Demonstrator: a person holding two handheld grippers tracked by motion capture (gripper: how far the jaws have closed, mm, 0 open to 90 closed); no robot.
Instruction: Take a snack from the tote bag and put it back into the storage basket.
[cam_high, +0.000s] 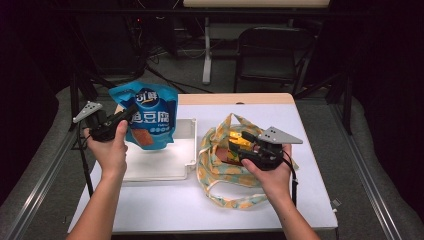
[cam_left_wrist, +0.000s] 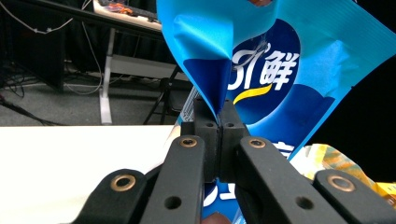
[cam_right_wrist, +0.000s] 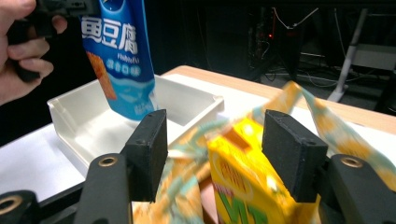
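Left gripper clamped on blue pouch, held in air above white tray; nothing seen in tray. Right gripper jaws apart, straddling yellow carton inside floral bag, pads not pressing. Bag sits on white table. Dark room, chair behind.

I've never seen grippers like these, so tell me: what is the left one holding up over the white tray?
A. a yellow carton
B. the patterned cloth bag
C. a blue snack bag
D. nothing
C: the left gripper has its jaws pinched shut on the blue snack bag, which hangs above the white tray.
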